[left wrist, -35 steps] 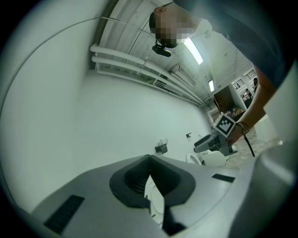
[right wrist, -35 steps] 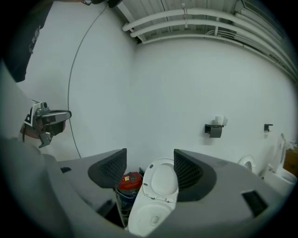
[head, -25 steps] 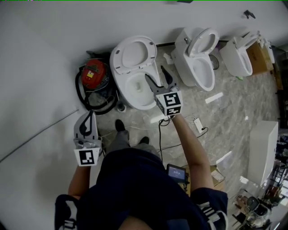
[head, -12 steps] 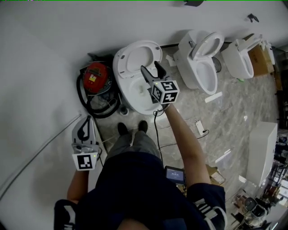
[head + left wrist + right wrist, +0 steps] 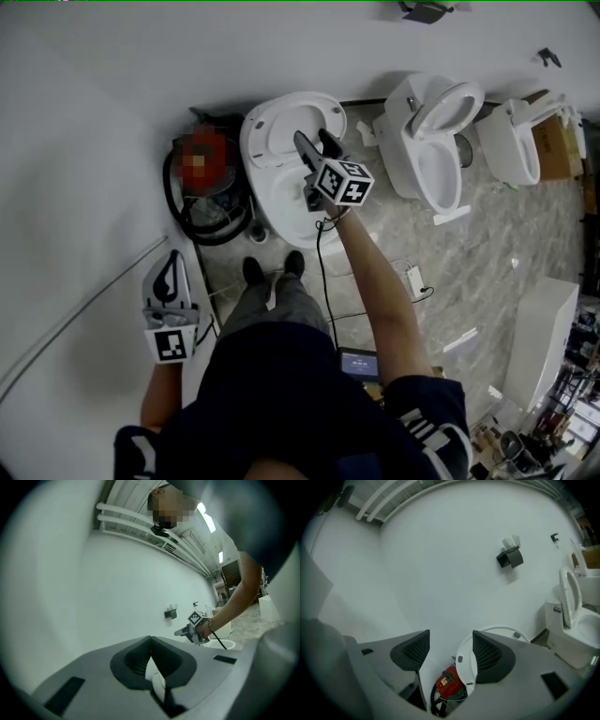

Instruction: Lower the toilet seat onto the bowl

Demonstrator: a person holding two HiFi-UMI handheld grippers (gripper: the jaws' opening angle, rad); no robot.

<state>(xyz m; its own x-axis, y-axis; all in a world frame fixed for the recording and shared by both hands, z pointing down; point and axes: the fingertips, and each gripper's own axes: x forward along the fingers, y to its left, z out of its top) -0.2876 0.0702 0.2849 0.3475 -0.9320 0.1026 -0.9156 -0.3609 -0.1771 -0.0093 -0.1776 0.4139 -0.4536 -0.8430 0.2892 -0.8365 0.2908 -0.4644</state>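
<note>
Right fingers (image 5: 493, 657) apart, toilet seat (image 5: 466, 663) upright

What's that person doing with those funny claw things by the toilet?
A person is standing in front of a toilet with a claw tool in each hand. The right gripper is reaching out to the raised toilet seat. Its jaws have just closed a little but are open, with the seat's edge between them, not squeezed. The seat stands up above the bowl, not lowered yet. The left gripper is shut, holds nothing, and hangs low by the wall.
</note>
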